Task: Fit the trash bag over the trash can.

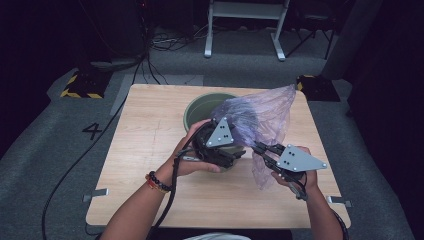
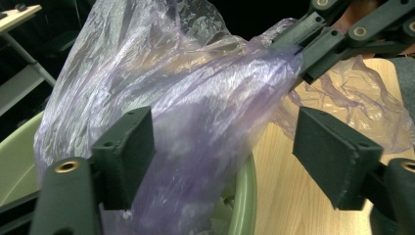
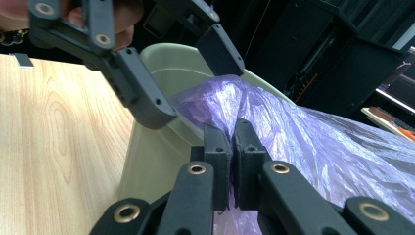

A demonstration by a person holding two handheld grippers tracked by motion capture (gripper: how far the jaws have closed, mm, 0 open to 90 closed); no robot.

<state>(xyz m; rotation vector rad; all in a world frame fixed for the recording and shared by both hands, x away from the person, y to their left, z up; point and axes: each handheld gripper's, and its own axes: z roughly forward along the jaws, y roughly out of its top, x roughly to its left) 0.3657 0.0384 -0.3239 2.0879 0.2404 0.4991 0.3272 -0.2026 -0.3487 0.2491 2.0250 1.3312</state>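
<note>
**Thin purple bag held over green bin as two grippers work its edge**

A person at a wooden desk (image 1: 150, 130) holds a translucent purple plastic bag (image 1: 265, 117) beside and partly over a green bin (image 1: 200, 107). The right gripper (image 3: 232, 142) has its fingers pinched tight on a gathered fold of the film. The left gripper (image 2: 222, 147) stands with its fingers spread wide, the bag billowing between them, apparently untouched, though the film blurs the view there. The bag looks feather-light, limp and slippery, likely to crumple or slide free; a bunched edge near the mouth offers the surest hold. The bin appears rigid and stable.
</note>
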